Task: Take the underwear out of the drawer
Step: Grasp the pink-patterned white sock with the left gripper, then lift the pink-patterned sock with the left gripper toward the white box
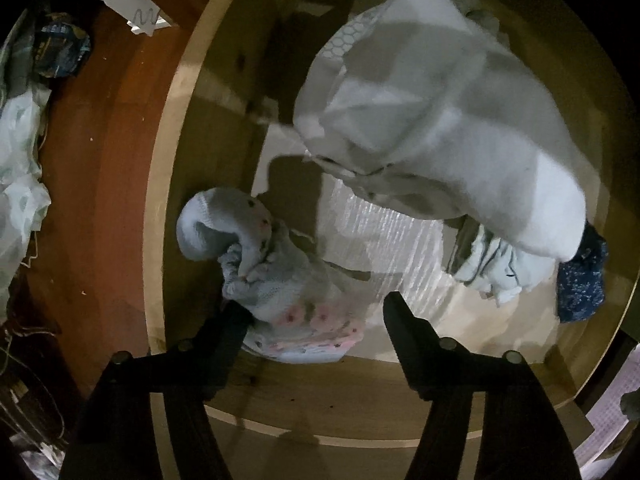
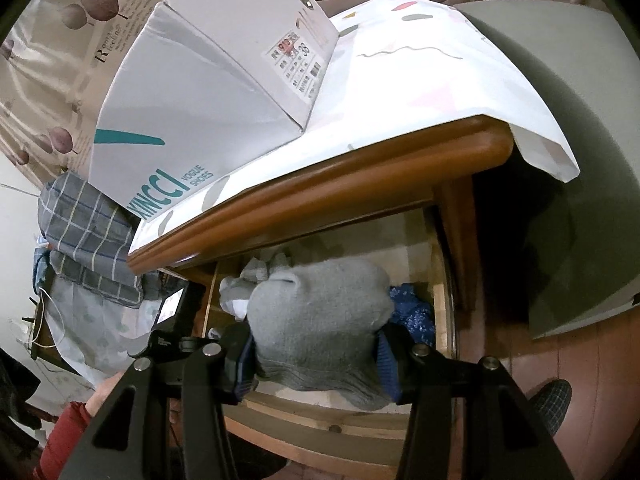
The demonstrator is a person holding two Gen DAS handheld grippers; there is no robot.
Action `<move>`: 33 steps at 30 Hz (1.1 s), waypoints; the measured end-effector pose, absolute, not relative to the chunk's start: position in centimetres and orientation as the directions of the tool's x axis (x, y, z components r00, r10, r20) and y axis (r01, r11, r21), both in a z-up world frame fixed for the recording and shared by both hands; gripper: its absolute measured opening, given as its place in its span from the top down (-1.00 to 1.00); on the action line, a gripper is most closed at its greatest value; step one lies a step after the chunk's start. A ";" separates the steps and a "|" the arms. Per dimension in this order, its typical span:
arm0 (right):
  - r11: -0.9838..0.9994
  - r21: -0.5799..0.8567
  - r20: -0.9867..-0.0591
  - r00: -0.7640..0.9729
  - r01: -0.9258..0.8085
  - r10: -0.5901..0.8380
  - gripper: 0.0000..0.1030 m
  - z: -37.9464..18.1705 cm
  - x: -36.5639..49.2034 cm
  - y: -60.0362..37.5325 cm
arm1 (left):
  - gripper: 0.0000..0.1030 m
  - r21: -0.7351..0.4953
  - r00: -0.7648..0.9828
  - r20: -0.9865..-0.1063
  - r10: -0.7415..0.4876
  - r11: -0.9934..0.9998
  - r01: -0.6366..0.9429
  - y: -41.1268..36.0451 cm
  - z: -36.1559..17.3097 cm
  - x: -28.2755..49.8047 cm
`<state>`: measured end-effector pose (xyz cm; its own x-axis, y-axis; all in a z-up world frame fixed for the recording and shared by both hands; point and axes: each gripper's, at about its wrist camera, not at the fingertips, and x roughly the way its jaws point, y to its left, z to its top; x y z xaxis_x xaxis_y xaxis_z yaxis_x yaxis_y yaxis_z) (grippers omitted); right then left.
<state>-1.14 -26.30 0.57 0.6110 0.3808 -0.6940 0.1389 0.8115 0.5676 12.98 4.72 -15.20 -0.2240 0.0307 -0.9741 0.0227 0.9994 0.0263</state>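
Your right gripper clamps grey garment above drawer; left gripper half-wide around pink-patterned underwear. Next: pinch, lift.

Your grippers: matte black two-finger linkages, silver pivot screws; your red sleeve, plaid slipper.

Dim, soft left view with hard shadows; fisheye-curved, dark-vignetted edges.
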 end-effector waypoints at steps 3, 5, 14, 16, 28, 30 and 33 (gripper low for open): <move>0.813 0.567 -0.694 0.609 0.135 0.383 0.04 0.6 -1.1 -26.3 | -0.13 0.039 -0.222 -0.974 0.042 0.999 0.021 4.5 -15.1 12.7; 0.811 0.569 -0.694 0.607 0.133 0.387 0.04 0.5 -1.1 -26.3 | -0.04 0.047 -0.223 -0.973 0.051 0.999 0.025 4.7 -15.0 12.6; 0.811 0.571 -0.696 0.600 0.130 0.394 0.04 0.5 -1.0 -26.1 | 0.46 0.107 -0.177 -0.978 0.111 0.994 0.032 5.2 -15.0 11.9; 0.811 0.571 -0.694 0.603 0.128 0.393 0.04 0.6 -1.1 -26.0 | 0.52 0.101 -0.154 -0.982 0.105 0.994 0.029 5.3 -14.5 11.5; 0.840 0.527 -0.715 0.602 0.129 0.356 0.04 0.7 -1.1 -25.2 | 0.66 -0.005 -0.034 -0.999 -0.004 0.999 0.036 6.3 -11.0 9.2; 0.846 0.517 -0.720 0.599 0.128 0.350 0.04 0.6 -1.0 -25.1 | 0.67 -0.012 0.009 -1.000 -0.013 0.998 0.053 6.3 -9.7 8.6; 0.853 0.506 -0.728 0.595 0.130 0.341 0.04 0.4 -0.9 -24.9 | 0.67 0.001 0.090 -0.996 -0.007 0.996 0.091 5.5 -7.3 7.7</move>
<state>-0.91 -24.89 0.41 0.5952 0.3406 -0.7278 0.1304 0.8528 0.5057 7.66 5.50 -7.29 0.0902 -0.0075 -0.9959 0.0912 0.9958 0.0008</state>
